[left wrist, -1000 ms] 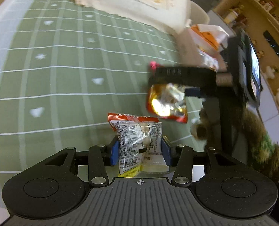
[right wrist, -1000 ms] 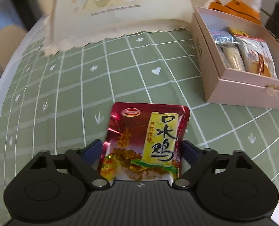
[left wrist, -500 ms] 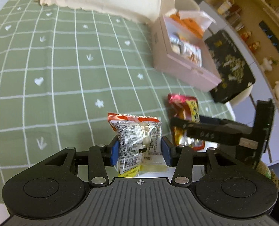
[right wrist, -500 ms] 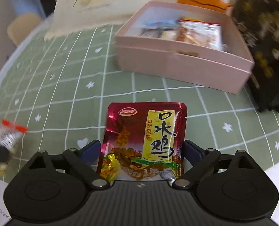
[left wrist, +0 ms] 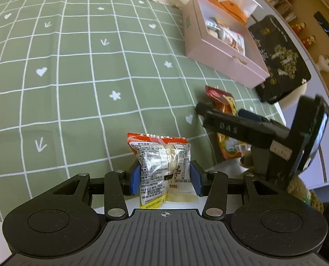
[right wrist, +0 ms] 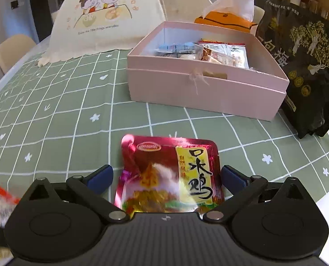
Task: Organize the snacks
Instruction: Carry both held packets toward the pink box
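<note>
- Writing on the glossy red foil snack pouch (right wrist: 171, 175) is reading 口水鸡 down a yellow panel; its long axis is pointing away from me, toward the open pink cardboard box (right wrist: 199, 88).
- My right gripper (right wrist: 166, 175) is opening its jaws; the pouch is lying between them on the green checked tablecloth (right wrist: 53, 122).
- My left gripper (left wrist: 164, 177) is pinching an upright clear printed snack packet with an orange top (left wrist: 162, 168).
</note>
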The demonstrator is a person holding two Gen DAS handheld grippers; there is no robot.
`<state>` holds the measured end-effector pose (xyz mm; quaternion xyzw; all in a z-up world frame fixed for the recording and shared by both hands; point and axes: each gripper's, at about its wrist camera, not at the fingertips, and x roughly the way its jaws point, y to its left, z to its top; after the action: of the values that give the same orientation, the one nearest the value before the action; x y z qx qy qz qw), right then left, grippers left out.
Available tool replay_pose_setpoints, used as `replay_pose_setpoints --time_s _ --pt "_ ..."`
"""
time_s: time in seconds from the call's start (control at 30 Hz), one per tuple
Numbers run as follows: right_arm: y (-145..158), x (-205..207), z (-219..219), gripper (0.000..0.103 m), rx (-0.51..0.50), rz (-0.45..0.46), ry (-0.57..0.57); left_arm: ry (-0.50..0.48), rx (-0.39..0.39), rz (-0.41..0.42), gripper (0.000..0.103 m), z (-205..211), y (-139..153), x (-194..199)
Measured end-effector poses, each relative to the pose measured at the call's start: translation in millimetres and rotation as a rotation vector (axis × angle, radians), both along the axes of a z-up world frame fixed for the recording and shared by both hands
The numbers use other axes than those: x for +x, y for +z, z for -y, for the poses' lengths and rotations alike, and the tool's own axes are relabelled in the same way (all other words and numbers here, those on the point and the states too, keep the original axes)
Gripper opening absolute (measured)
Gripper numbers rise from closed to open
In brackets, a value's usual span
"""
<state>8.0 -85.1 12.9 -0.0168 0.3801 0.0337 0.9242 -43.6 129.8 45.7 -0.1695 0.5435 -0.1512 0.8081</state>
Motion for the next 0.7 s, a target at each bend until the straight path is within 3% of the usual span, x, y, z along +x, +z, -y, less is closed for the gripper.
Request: replay_pose_setpoints --time_s 0.07,0.27,0.5,0.6,0.7 --pt "4.6 -4.9 -0.1 0.086 -0.002 -0.01 0.018 -0.015 0.0 0.0 0.051 1.5 0.3 0.2" --pt "21.8 -32.3 12.1 0.064 -0.014 -0.059 0.033 -0.036 -0.008 0.008 0.051 -0.9 2.8 3.8" --pt "70.9 -69.7 30.6 0.061 -0.025 0.042 -0.041 -0.122 -0.045 0.042 0.051 13.1 12.3 10.3" --pt "109.4 -81.3 39.4 0.061 -0.052 0.136 -0.066 -0.179 -0.073 0.13 0.051 24.5 41.3 17.8" --pt "152.8 -88.4 54.4 0.061 -0.067 0.249 -0.106 -0.21 -0.115 0.28 0.051 35.4 91.0 41.9"
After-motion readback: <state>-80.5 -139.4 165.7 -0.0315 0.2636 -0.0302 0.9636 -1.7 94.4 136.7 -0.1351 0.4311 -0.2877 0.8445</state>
